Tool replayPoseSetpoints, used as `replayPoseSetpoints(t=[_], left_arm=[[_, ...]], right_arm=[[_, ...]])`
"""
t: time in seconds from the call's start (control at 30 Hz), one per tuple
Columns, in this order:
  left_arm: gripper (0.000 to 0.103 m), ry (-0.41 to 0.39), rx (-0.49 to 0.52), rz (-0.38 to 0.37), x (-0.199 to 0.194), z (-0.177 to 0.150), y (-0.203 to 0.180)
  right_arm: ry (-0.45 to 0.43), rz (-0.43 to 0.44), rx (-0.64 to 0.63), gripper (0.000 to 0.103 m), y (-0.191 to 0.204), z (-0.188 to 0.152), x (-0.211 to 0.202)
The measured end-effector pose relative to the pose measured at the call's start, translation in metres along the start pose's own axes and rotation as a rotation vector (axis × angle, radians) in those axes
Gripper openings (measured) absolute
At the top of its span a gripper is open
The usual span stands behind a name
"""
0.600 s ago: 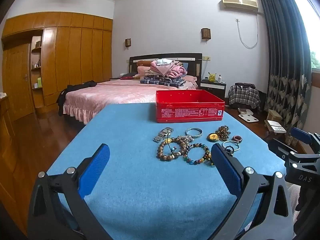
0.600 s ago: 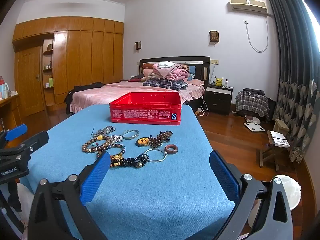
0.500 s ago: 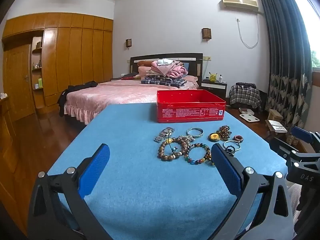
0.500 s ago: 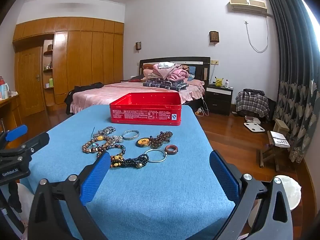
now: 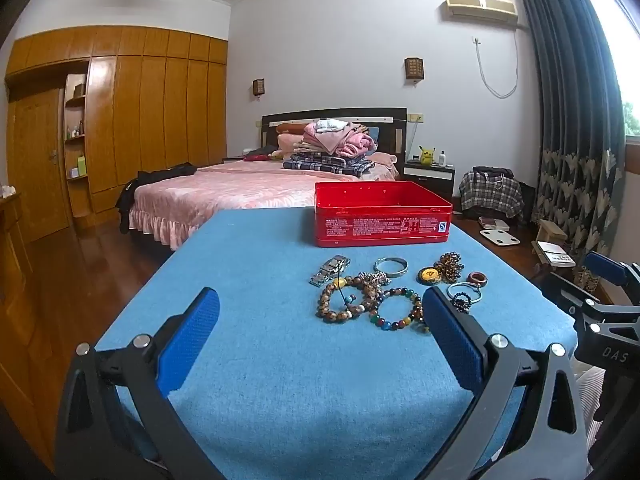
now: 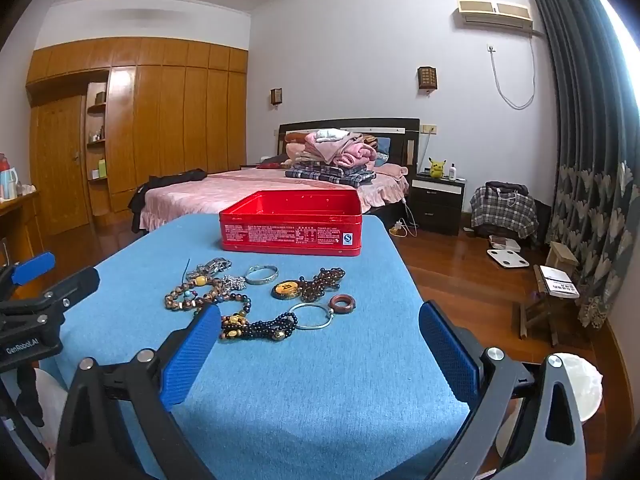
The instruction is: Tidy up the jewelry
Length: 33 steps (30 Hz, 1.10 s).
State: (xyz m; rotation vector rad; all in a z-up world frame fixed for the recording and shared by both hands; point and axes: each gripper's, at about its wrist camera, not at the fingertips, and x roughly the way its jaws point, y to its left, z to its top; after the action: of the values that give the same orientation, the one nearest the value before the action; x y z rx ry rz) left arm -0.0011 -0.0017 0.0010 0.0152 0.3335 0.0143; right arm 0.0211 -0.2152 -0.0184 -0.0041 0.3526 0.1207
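Both grippers spread wide, empty: left gripper [image 5: 320,332], right gripper [image 6: 320,340], hovering over blue counter [image 5: 260,360]. Jewelry [image 6: 256,300] clustered loose on counter, just in front of open red tin [image 6: 291,232] (nothing visibly inside). Approach step, judged. Next: pick one piece, close on it, carry to tin.

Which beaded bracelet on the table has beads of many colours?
The multicoloured bracelet, beside the right-hand tong; the brown bead bracelet left of it is nearly all brown.

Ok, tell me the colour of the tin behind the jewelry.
Red, the tin with white print on its side; clearest in the right wrist view.
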Motion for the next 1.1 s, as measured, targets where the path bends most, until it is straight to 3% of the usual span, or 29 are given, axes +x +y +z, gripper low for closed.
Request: replayPoseSetpoints(t=[1.1], left_arm=[[0.098, 0.005, 0.001, -0.001, 0.0034, -0.001, -0.0006]], right_arm=[[0.001, -0.002, 0.001, 0.097, -0.0003, -0.0011, 0.0008]])
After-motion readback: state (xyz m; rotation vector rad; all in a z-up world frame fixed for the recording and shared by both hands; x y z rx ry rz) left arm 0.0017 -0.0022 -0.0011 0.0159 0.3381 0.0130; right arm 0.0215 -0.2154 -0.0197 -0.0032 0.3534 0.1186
